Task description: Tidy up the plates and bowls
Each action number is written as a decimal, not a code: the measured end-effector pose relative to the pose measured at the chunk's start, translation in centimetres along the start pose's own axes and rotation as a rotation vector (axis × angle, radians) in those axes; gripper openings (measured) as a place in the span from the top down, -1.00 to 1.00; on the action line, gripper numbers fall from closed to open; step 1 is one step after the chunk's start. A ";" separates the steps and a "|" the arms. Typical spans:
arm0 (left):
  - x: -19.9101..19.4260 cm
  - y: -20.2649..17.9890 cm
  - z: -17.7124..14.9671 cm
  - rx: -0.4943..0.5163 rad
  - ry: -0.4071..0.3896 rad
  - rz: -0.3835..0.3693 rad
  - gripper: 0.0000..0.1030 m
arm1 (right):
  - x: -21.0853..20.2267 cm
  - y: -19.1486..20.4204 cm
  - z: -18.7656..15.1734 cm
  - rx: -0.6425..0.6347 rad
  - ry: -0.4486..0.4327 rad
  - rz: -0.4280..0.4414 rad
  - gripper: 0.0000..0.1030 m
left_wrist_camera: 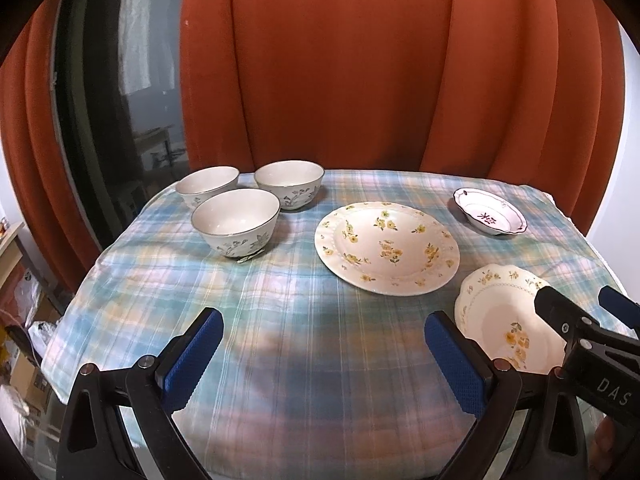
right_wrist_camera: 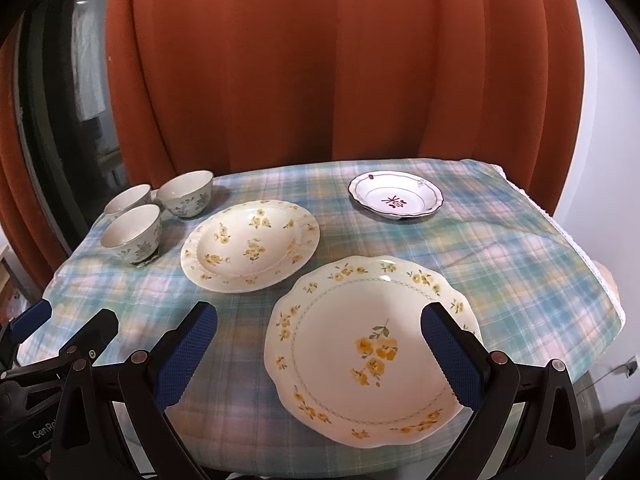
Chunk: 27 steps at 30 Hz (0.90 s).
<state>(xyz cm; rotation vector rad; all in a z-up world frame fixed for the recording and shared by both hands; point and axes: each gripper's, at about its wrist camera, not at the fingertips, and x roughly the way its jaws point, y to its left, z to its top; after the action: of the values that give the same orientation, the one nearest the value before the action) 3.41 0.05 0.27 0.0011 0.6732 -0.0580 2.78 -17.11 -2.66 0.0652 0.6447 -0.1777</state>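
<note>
Three white bowls with grey-blue flowers stand at the table's far left: front bowl (left_wrist_camera: pixel 236 222) (right_wrist_camera: pixel 132 232), back left bowl (left_wrist_camera: pixel 208 184) (right_wrist_camera: pixel 127 198), back right bowl (left_wrist_camera: pixel 289 183) (right_wrist_camera: pixel 186 192). A round yellow-flowered plate (left_wrist_camera: pixel 386 246) (right_wrist_camera: pixel 250 244) lies mid-table. A scalloped yellow-flowered plate (left_wrist_camera: pixel 502 316) (right_wrist_camera: pixel 372 348) lies near the front right. A small purple-trimmed dish (left_wrist_camera: pixel 490 216) (right_wrist_camera: pixel 396 196) sits at the far right. My left gripper (left_wrist_camera: pixel 324 354) is open and empty above the cloth. My right gripper (right_wrist_camera: pixel 320 354) is open and empty above the scalloped plate's left part.
The table (left_wrist_camera: pixel 280 320) wears a blue-green plaid cloth. Orange curtains (left_wrist_camera: pixel 340 60) hang behind it, with a dark window (left_wrist_camera: pixel 104 100) at the left. Boxes and bags (left_wrist_camera: pixel 24 320) lie on the floor at the left. The right gripper also shows in the left wrist view (left_wrist_camera: pixel 580 312).
</note>
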 end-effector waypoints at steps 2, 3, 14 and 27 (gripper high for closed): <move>0.7 0.4 0.8 0.011 0.006 -0.020 -0.97 | 0.4 0.4 0.4 0.009 0.015 -0.017 -0.99; 1.0 0.5 1.1 0.016 0.011 -0.029 -0.97 | 0.6 0.5 0.5 0.014 0.021 -0.021 -0.99; 3.8 0.2 2.4 0.052 0.076 -0.105 -0.92 | 2.0 1.4 1.8 0.061 0.081 -0.081 -0.99; 7.0 -6.7 2.0 0.045 0.168 -0.087 -0.88 | 5.6 -4.6 2.0 0.069 0.160 -0.077 -0.92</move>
<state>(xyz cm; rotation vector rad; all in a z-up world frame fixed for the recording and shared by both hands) 9.77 -7.03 -2.48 0.0205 0.8401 -0.1581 7.47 -22.63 -4.47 0.1225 0.8015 -0.2712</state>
